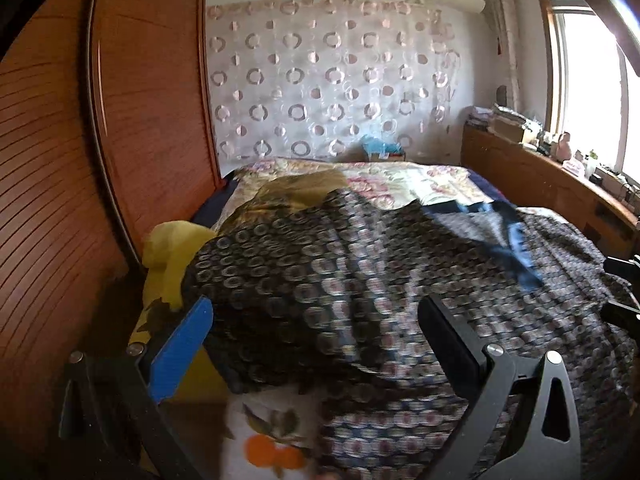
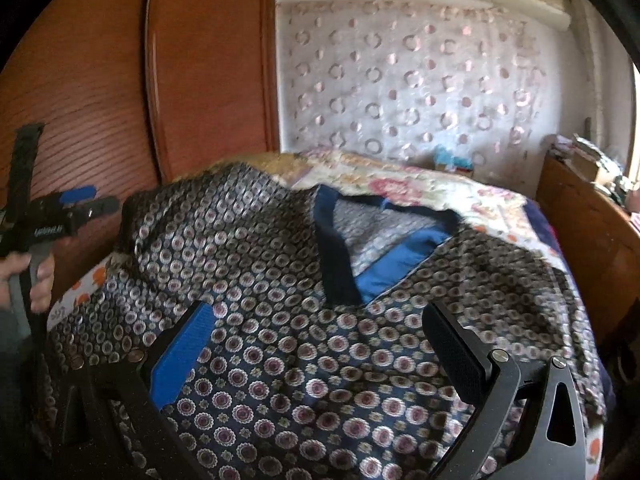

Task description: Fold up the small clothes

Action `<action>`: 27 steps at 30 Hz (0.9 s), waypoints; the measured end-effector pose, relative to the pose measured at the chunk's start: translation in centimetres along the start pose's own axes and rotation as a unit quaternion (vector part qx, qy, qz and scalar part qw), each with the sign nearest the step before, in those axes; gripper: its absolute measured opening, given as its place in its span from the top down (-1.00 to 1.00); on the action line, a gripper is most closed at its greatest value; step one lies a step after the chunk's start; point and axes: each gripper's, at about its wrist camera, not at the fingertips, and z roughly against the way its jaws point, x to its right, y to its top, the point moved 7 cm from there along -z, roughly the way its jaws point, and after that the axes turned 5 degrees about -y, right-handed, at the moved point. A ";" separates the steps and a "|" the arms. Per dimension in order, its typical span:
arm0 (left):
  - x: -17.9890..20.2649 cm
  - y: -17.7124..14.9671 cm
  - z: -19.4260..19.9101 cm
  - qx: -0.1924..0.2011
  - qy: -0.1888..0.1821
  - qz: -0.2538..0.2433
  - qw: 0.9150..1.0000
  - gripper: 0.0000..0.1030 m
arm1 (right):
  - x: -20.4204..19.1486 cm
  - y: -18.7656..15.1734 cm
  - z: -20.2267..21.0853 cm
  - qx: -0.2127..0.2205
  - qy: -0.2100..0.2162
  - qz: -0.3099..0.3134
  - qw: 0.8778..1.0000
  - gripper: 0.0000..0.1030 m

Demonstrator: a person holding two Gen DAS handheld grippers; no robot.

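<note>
A dark blue garment (image 1: 360, 280) printed with small round flowers lies spread over the bed, its blue neck trim (image 2: 340, 248) facing up. Its left part is bunched into a raised fold (image 1: 280, 248). My left gripper (image 1: 316, 340) is open and hovers over that fold, with cloth showing between the blue pad (image 1: 180, 352) and the black pad (image 1: 448, 344). In the right wrist view the left gripper (image 2: 80, 204) sits at the garment's left edge, held by a hand (image 2: 38, 276). My right gripper (image 2: 316, 344) is open above the garment's near part, gripping nothing.
The bed's floral sheet (image 1: 400, 184) shows beyond the garment, and a yellow cloth (image 1: 172, 248) lies at its left. A wooden wardrobe (image 1: 60, 160) stands close on the left. A wooden ledge (image 1: 540, 176) with clutter runs along the right under a window.
</note>
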 end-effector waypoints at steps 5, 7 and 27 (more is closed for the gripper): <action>-3.2 -0.2 -2.2 -0.029 0.003 0.017 0.999 -0.71 | -0.6 1.1 -1.4 -0.016 0.015 0.011 1.000 -1.00; -4.5 -0.1 -3.1 -0.041 0.001 0.025 0.999 -0.62 | -0.9 1.7 -1.7 -0.019 0.019 0.019 0.999 -1.00; -8.5 -1.8 -7.1 -0.096 -0.035 0.063 0.993 0.68 | -3.6 2.2 -4.7 -0.024 0.047 0.040 0.998 -1.00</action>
